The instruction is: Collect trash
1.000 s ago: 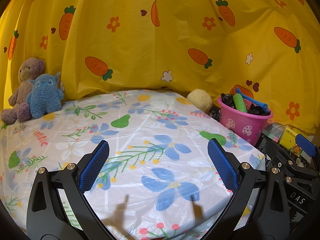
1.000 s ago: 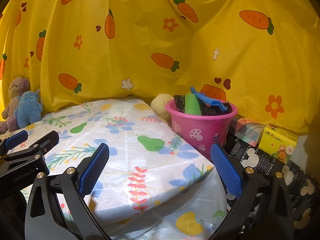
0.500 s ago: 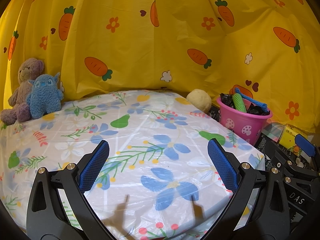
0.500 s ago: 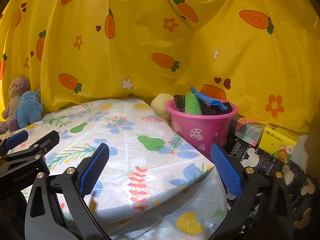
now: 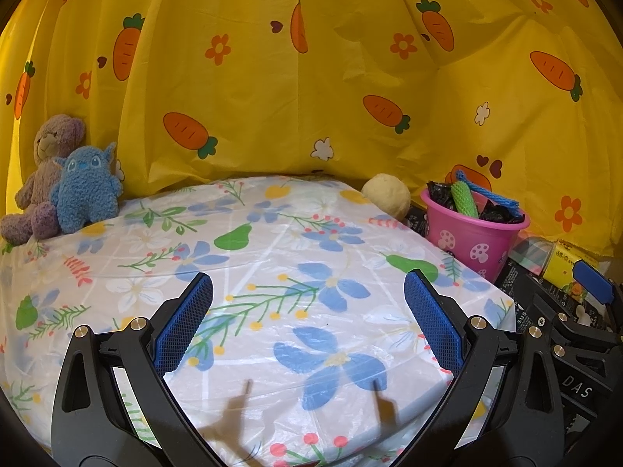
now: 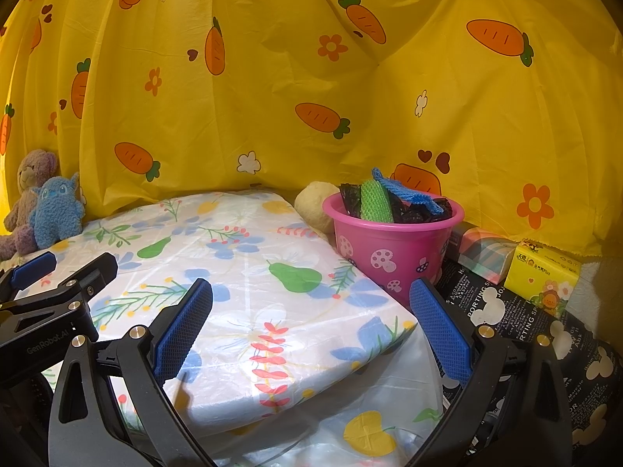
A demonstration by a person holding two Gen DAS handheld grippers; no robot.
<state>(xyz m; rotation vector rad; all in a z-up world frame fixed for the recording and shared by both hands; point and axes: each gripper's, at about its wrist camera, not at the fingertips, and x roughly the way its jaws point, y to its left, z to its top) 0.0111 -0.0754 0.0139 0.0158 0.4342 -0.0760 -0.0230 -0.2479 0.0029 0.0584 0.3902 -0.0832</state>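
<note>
A pink bucket (image 6: 393, 245) with mushroom prints stands right of the flowered white pad (image 6: 249, 272); it also shows in the left wrist view (image 5: 473, 239). It holds black wrappers, a green mesh piece (image 6: 375, 204) and a blue strip (image 6: 409, 192). My left gripper (image 5: 309, 325) is open and empty above the pad (image 5: 272, 272). My right gripper (image 6: 311, 325) is open and empty over the pad's right corner, short of the bucket.
A cream ball (image 5: 385, 198) lies behind the bucket. Two plush toys (image 5: 62, 190) sit at the back left. A yellow tissue pack (image 6: 545, 272) and a checked box (image 6: 483, 251) lie on black printed cloth at the right. A yellow carrot curtain (image 5: 311, 78) closes the back.
</note>
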